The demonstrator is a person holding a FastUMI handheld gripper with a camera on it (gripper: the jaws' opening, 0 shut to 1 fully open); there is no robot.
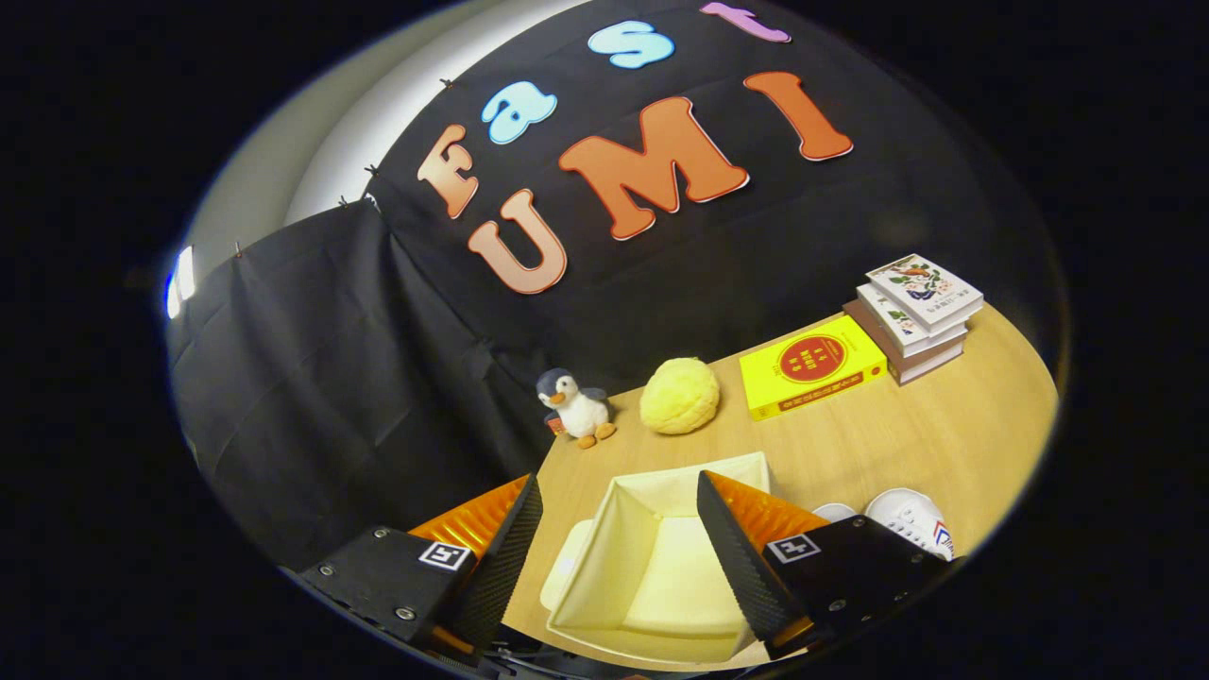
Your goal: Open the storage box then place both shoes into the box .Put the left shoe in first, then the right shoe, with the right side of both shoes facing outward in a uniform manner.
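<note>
The cream-coloured, rectangular storage box (652,567) sits on the light wooden table (945,434), directly below and between the fingers of the hand-held gripper (619,529). Its interior is exposed and looks empty; the lid appears already folded back, though distortion makes this uncertain. The box's long axis runs roughly away from the gripper, toward the booth wall. The white sneakers (907,519) lie just beside the box, beyond the right finger, close together. The coming move therefore likely calls for a shift to that side. The gripper is released: fingers spread wide, holding nothing, touching nothing. A yellow book (812,364) lies farther back.
</note>
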